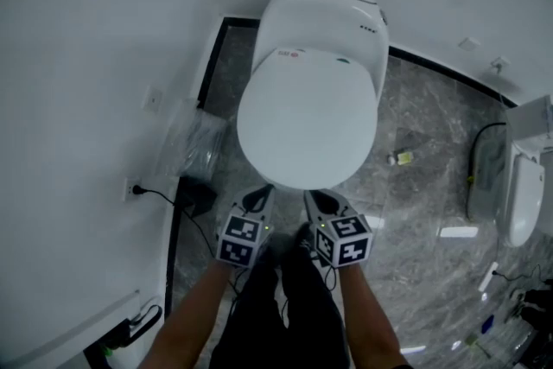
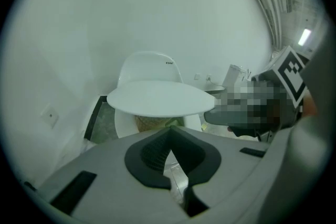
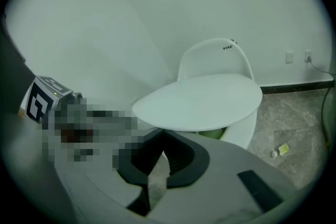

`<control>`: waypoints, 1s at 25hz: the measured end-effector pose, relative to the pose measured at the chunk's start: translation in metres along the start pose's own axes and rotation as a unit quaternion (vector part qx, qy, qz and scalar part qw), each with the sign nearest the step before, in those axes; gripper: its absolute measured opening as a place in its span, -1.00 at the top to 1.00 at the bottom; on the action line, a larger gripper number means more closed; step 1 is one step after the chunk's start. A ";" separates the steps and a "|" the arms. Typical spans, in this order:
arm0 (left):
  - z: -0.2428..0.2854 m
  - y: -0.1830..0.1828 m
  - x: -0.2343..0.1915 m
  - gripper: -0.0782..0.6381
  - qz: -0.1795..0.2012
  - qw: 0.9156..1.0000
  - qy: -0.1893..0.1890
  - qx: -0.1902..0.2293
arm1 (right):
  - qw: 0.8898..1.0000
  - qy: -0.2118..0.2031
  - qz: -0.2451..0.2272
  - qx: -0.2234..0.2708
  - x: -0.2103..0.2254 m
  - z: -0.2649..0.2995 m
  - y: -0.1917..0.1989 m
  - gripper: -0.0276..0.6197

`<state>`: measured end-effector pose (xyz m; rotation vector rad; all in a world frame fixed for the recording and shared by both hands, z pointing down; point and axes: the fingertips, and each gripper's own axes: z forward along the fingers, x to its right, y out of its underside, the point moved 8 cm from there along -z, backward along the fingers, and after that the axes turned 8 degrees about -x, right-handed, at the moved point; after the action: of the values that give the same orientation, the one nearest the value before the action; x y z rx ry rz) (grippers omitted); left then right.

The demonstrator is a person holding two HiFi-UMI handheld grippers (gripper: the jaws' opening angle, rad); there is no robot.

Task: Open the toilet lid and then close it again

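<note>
Head view puts my left gripper (image 1: 258,196), jaws shut on nothing, at the front rim of the toilet lid (image 1: 307,121), which stands part-raised over the bowl (image 3: 244,132) (a gap shows beneath it in both gripper views). My right gripper (image 1: 321,200), likewise closed and empty, sits at the same rim just beside it. Nothing clamps the lid, so I judge it only rides on two smooth tips: uneven lifting could let it slide off and slam down.
</note>
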<state>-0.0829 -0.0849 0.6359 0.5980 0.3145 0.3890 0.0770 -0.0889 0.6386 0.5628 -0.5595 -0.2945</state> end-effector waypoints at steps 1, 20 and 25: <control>-0.003 -0.006 0.001 0.76 -0.005 1.000 -0.003 0.003 | 1.000 -0.002 -0.002 0.003 -0.001 -0.004 -0.006 0.88; -0.060 -0.136 -0.015 0.76 0.001 0.998 -0.012 0.068 | 0.998 0.019 0.026 0.055 0.006 -0.054 -0.134 0.88; -0.063 -0.176 -0.041 0.76 0.039 0.996 0.006 0.078 | 0.994 0.055 0.059 0.077 0.007 -0.056 -0.169 0.88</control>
<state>-0.0977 -0.2063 0.4890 0.7620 0.3361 0.4461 0.0960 -0.2050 0.5049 0.6870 -0.5085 -0.1072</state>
